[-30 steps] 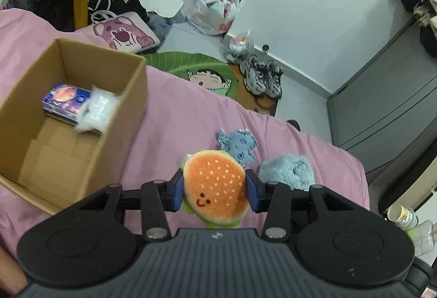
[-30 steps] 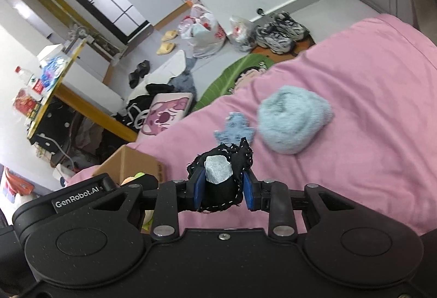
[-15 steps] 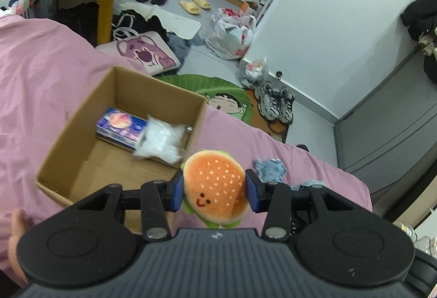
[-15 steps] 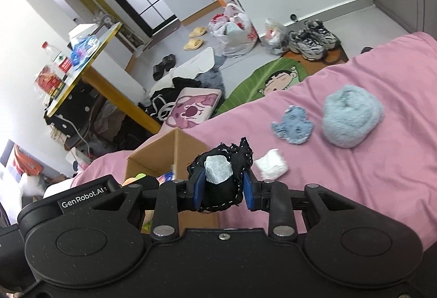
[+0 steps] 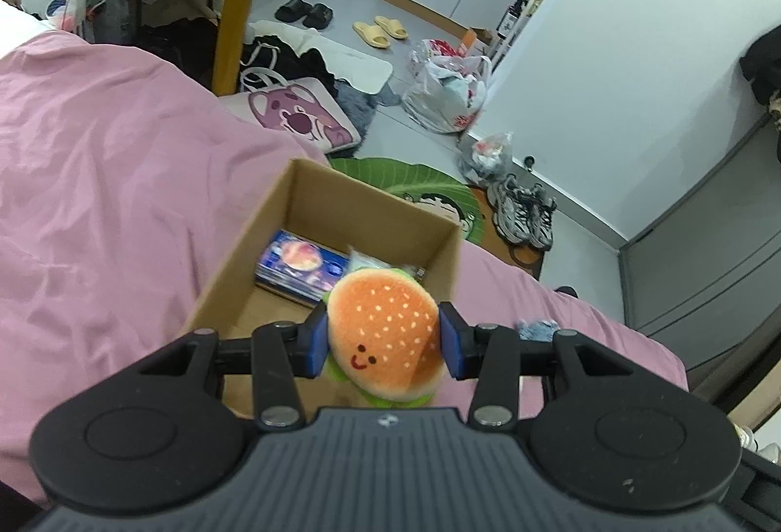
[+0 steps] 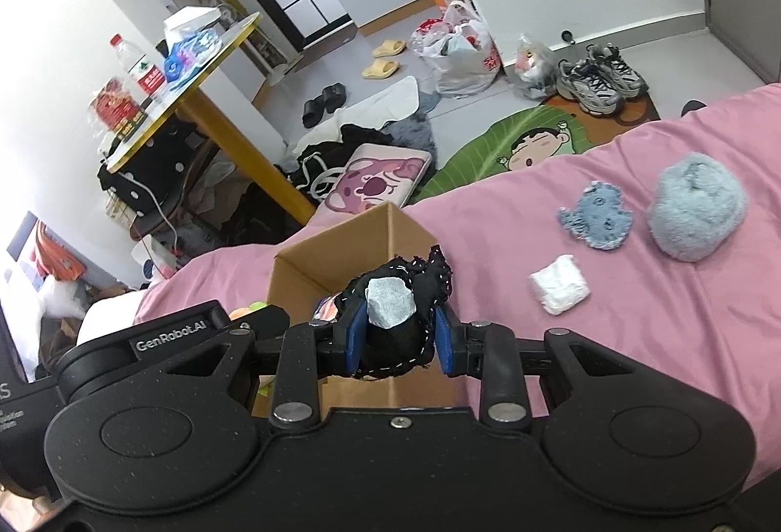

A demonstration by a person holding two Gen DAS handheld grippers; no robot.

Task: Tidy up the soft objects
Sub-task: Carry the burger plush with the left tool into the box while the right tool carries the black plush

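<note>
The left gripper is clenched on a hamburger plush, both blue pads pressing its sides, and holds it above the near right part of the open cardboard box. The box sits on the pink bed and contains a blue packet against its far wall. The right gripper is clenched on a black fabric bundle with a grey patch, held at the near right corner of the box. On the bed to the right lie a white folded cloth, a blue flat plush and a grey fluffy ball, each apart from the others.
</note>
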